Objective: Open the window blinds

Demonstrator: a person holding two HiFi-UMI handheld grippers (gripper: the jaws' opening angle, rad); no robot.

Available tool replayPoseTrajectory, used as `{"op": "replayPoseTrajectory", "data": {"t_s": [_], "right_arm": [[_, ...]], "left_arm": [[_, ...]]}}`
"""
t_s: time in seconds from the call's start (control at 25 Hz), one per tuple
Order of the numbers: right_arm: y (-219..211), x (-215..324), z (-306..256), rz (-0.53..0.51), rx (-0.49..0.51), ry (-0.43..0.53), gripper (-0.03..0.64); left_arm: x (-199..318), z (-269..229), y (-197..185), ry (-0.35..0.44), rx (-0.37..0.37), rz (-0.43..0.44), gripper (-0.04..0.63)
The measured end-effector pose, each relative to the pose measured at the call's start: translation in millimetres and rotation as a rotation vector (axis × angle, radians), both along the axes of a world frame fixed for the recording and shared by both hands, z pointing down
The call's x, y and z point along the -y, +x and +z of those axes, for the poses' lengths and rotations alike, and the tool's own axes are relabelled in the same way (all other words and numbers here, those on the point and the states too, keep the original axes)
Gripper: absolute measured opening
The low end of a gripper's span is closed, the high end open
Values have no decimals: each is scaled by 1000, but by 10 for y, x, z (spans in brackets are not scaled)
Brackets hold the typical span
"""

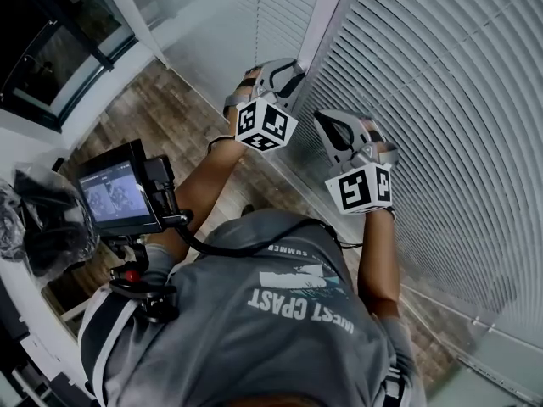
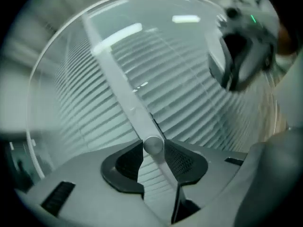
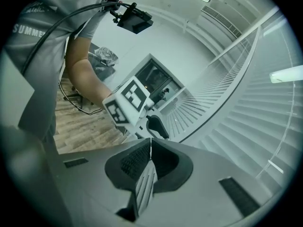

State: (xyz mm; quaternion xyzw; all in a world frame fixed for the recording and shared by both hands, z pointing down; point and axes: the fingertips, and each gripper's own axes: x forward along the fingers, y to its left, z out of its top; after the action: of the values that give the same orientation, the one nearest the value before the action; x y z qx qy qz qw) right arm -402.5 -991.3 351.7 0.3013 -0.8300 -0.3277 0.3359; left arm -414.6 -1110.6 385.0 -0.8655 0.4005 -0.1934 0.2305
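A small black monitor (image 1: 114,192) on a chest rig sits far left of the white horizontal-slat window blinds (image 1: 441,100), above the brown wooden plank floor (image 1: 153,117). The person, in a grey printed T-shirt (image 1: 280,312), stands facing the blinds with both arms raised towards them.

The left tongs (image 2: 152,148) reach up to the blinds where a white upright frame post (image 1: 327,15) divides two panels. In the left gripper view they pinch the round end of a slim, pale, translucent tilt wand (image 2: 118,84). A black ribbed pad (image 2: 180,160) lies against each side of the wand, which runs up and to the left across the slats.

The right tongs (image 3: 150,143) are just right of that post, close in front of the blinds and a little lower than the left ones. In the right gripper view their black pads are pressed together, tip to tip. Beyond them are the left gripper's marker cube (image 3: 128,103) and the blinds curving off to the right.

The blinds hang lowered over the window, filling the right side of the head view. Whether light passes between the slats cannot be told.
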Motion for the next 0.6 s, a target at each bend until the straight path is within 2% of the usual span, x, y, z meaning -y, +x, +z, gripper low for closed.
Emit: {"op": "replayPoseTrajectory", "data": {"t_s": [0.12, 0.16, 0.2, 0.24, 0.32, 0.4, 0.48, 0.52, 0.56, 0.6], "right_arm": [[41, 27, -35, 2, -2, -2, 6], [39, 28, -38, 2, -3, -3, 6], [30, 20, -30, 2, -4, -4, 6], [15, 5, -12, 1, -5, -5, 6], [-13, -15, 22, -5, -4, -6, 6], [-12, 4, 28, -9, -5, -6, 5], [1, 24, 26, -10, -6, -8, 6], [7, 24, 28, -9, -6, -10, 5], [15, 22, 30, -7, -6, -11, 6], [23, 19, 34, -5, -7, -13, 6]], "left_arm": [[16, -79, -30, -417, -563, 109, 175], [41, -93, -49, -525, -702, 130, 184], [63, -91, -65, -597, -787, 140, 190], [73, -74, -74, -627, -815, 140, 190], [66, -47, -62, -605, -773, 129, 184], [79, -58, -34, -580, -744, 124, 130], [95, -72, -21, -553, -719, 122, 129], [91, -78, -16, -507, -668, 112, 129], [82, -83, -8, -429, -576, 92, 127], [70, -82, 2, -323, -445, 63, 126]]}}
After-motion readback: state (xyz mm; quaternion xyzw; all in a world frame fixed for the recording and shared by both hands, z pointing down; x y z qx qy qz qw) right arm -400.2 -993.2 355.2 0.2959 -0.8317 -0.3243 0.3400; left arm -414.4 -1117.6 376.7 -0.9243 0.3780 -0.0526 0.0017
